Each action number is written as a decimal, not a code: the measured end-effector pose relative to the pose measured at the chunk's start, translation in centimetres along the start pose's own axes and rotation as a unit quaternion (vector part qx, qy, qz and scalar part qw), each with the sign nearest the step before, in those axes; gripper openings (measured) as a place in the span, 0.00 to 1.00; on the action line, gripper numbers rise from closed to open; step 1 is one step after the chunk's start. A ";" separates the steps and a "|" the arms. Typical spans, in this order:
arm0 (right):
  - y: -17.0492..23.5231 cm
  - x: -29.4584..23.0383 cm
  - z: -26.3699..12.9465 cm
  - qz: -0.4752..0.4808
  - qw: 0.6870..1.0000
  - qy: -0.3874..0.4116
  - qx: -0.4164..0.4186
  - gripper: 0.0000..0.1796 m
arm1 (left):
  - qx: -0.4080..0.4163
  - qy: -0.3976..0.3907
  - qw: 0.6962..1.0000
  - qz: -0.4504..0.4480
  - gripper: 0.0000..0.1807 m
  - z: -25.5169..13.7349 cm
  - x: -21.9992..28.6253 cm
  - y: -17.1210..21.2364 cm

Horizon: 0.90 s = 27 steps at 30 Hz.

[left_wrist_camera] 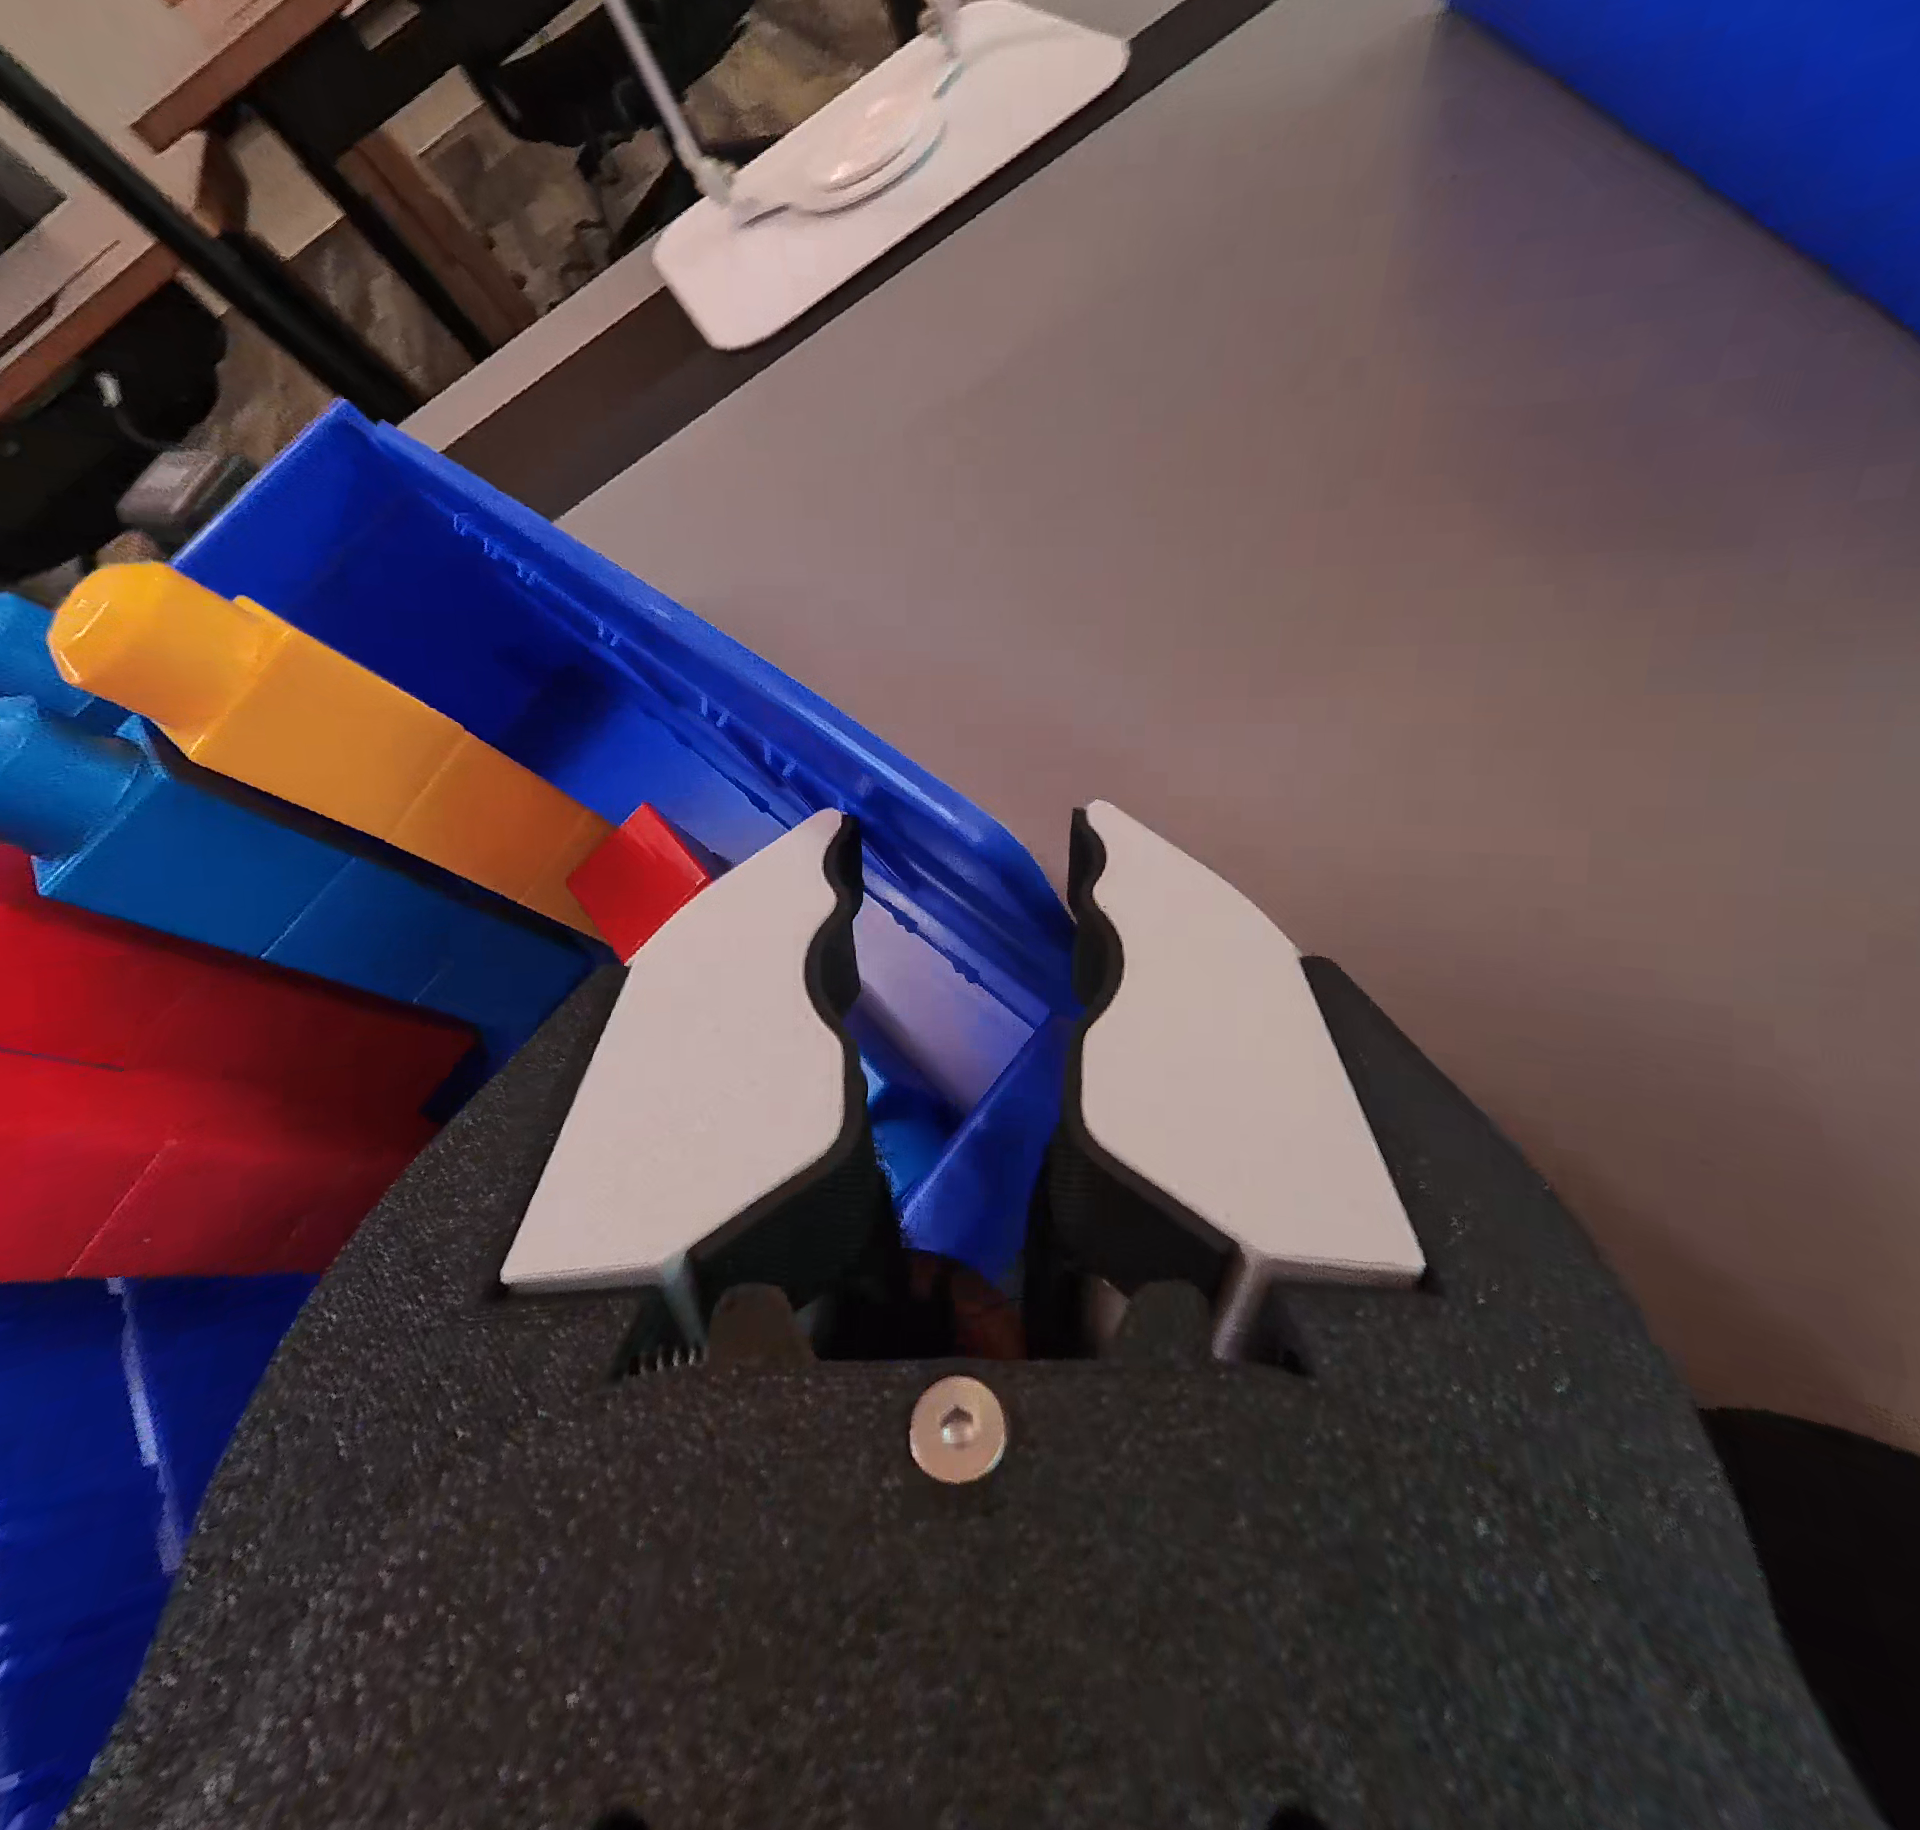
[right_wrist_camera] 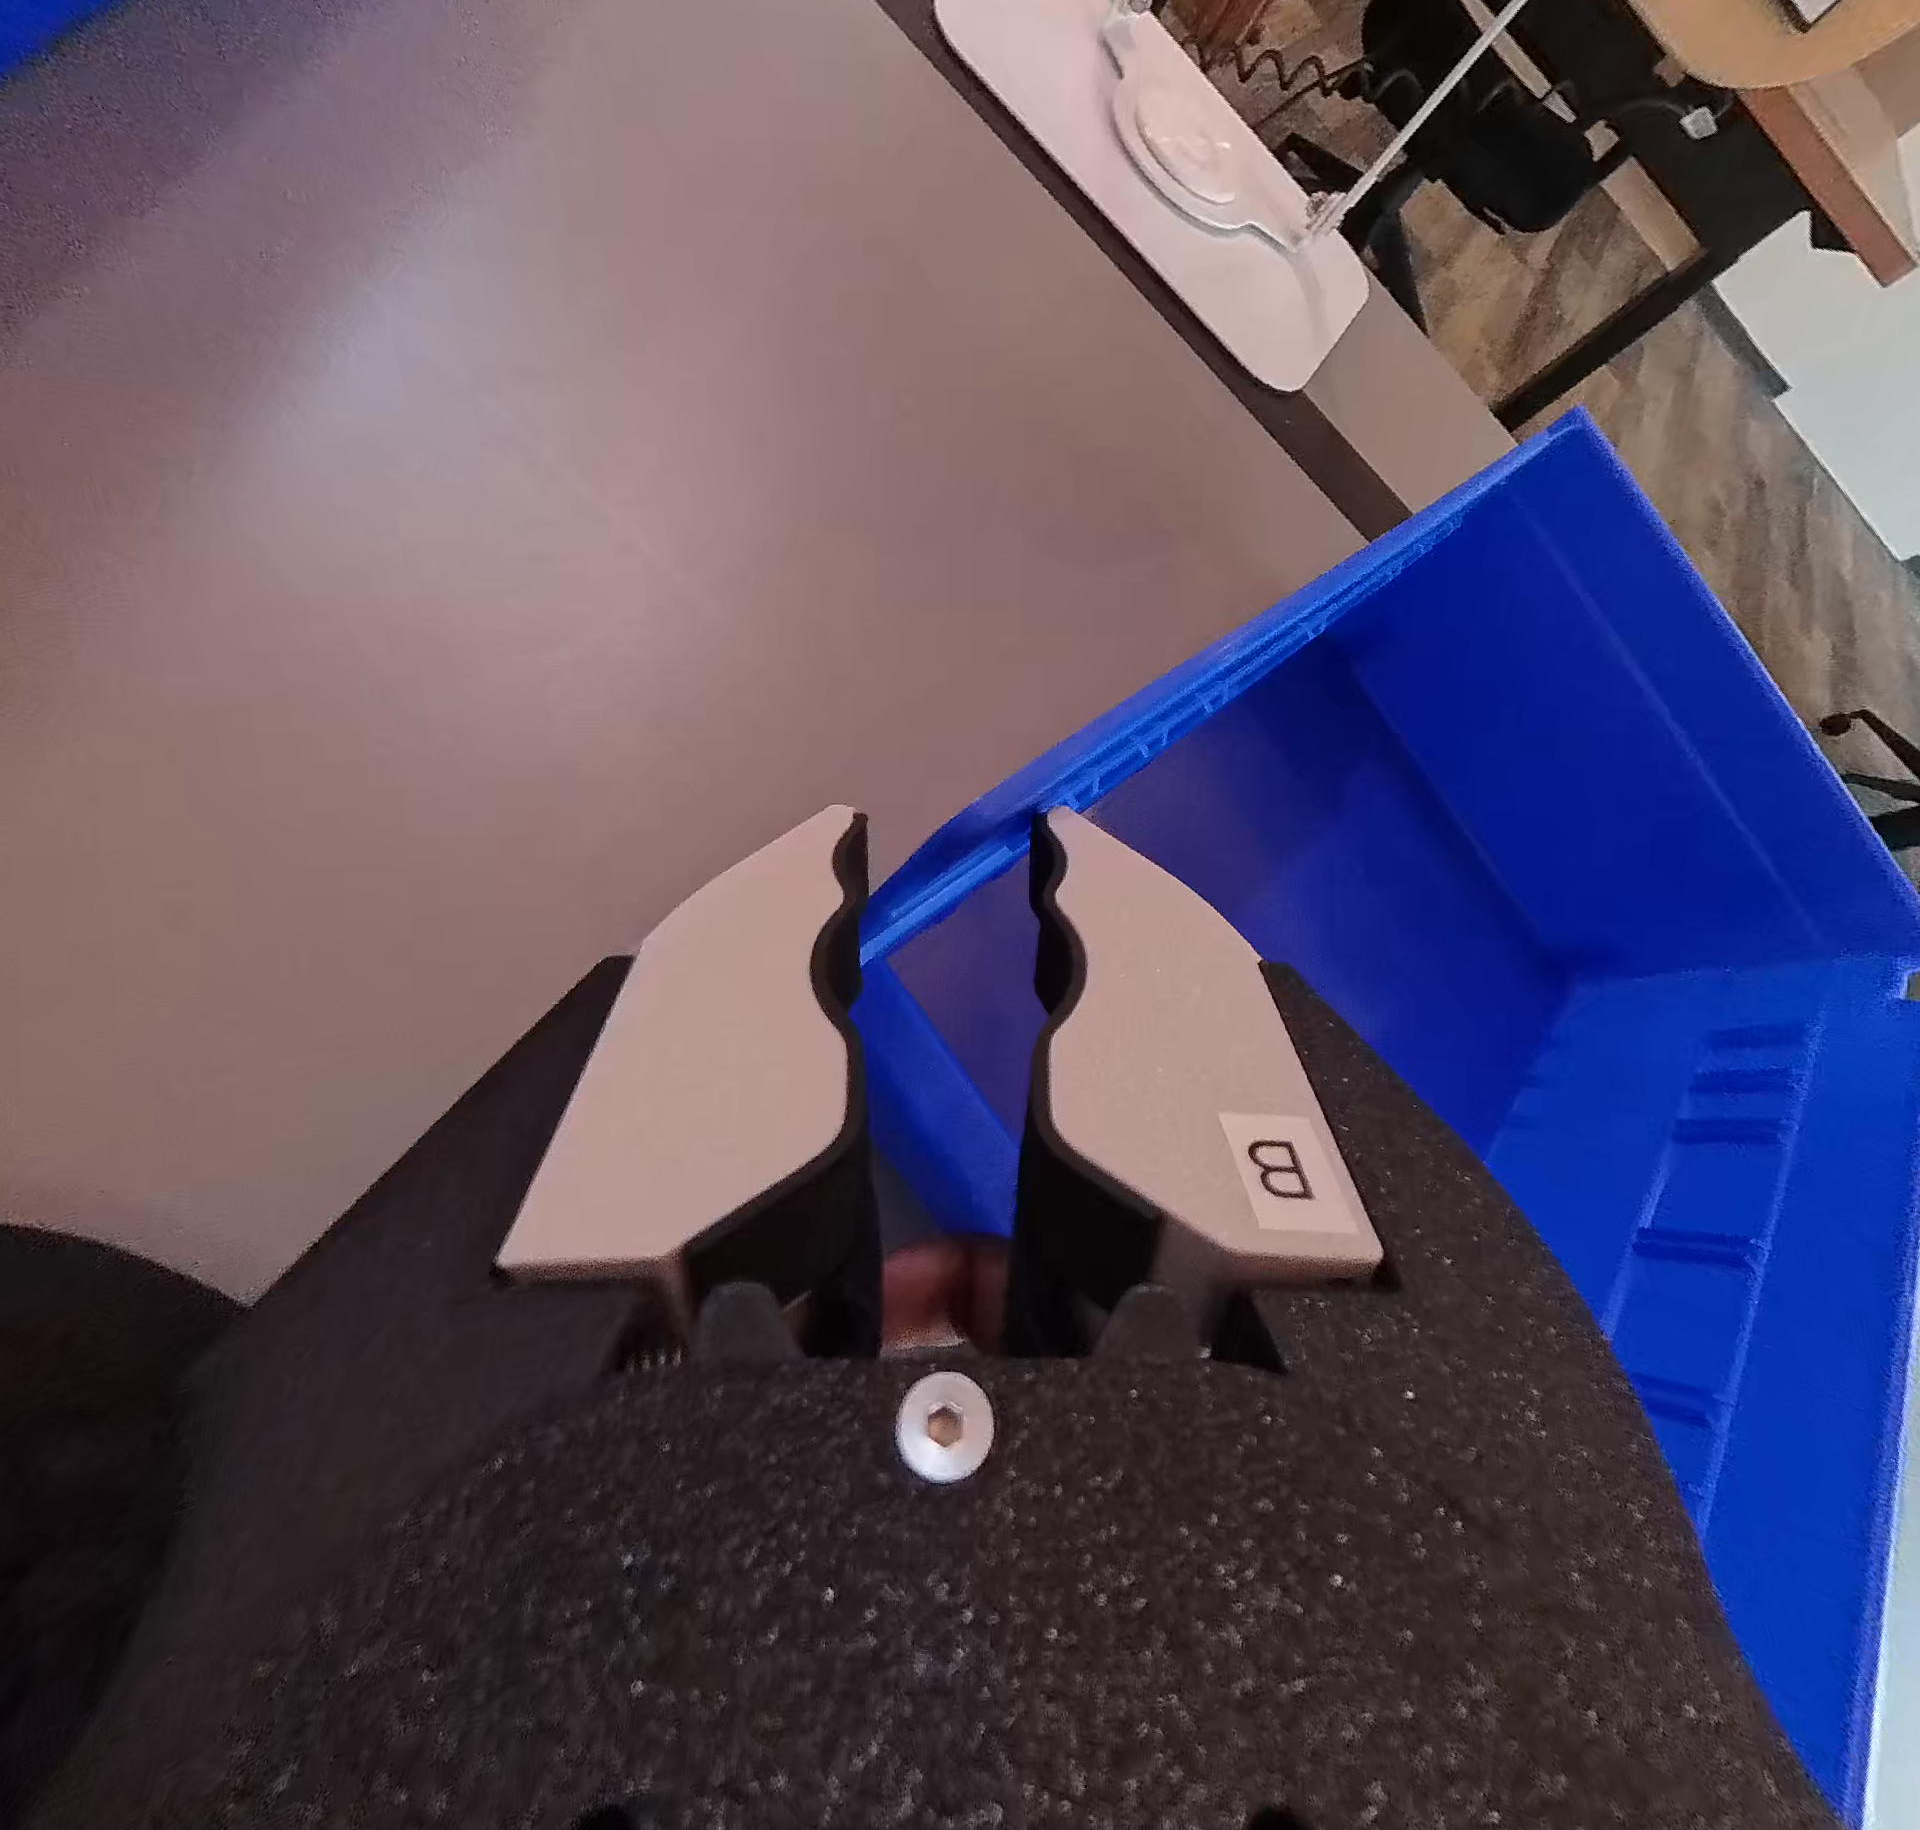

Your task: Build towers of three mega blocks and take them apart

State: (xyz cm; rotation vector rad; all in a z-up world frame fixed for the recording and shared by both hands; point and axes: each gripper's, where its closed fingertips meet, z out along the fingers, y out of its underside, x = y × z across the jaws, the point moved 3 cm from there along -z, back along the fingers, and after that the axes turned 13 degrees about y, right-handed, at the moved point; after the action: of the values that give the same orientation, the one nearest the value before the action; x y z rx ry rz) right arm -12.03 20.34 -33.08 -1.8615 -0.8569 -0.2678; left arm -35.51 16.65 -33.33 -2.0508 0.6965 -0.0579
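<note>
In the left wrist view a blue bin point(left_wrist_camera: 727, 679) holds several mega blocks: a long yellow stack point(left_wrist_camera: 343, 731), a blue stack point(left_wrist_camera: 260, 887), a red stack point(left_wrist_camera: 187, 1084) and a small red block point(left_wrist_camera: 634, 876). My left gripper point(left_wrist_camera: 961, 835) is open and empty, hovering over the bin's near corner. In the right wrist view a second blue bin point(right_wrist_camera: 1558, 741) shows no blocks in its visible part. My right gripper point(right_wrist_camera: 948, 830) is open and empty above that bin's corner and rim.
A grey table point(left_wrist_camera: 1247, 637) lies between the bins; it also shows in the right wrist view point(right_wrist_camera: 416, 533). A white flat stand base point(left_wrist_camera: 883, 170) sits at the table's far edge, also in the right wrist view point(right_wrist_camera: 1143, 170). The other bin's blue wall point(left_wrist_camera: 1683, 87) shows at top right. Both grippers' tips are roughly 40 centimetres from the white flat stand base point(left_wrist_camera: 883, 170).
</note>
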 end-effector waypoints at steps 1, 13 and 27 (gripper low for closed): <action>0.0 -0.1 -0.1 -0.001 1.000 -0.005 0.000 0.16 | 0.005 0.012 1.000 0.005 0.21 0.4 0.6 -0.4; 0.3 -0.7 -1.5 -0.033 0.998 -0.058 0.023 0.17 | 0.030 0.081 0.995 0.042 0.21 1.4 4.5 -2.2; -10.1 5.6 -9.1 0.194 0.919 -0.176 0.295 0.40 | 0.302 0.164 0.937 -0.058 0.47 -11.0 -1.4 -12.6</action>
State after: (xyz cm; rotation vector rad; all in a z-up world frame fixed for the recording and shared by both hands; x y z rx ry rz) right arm -12.96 17.10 -18.72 -1.4691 -0.6789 0.5401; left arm -34.34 13.98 -16.79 -1.4910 0.6541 -0.6210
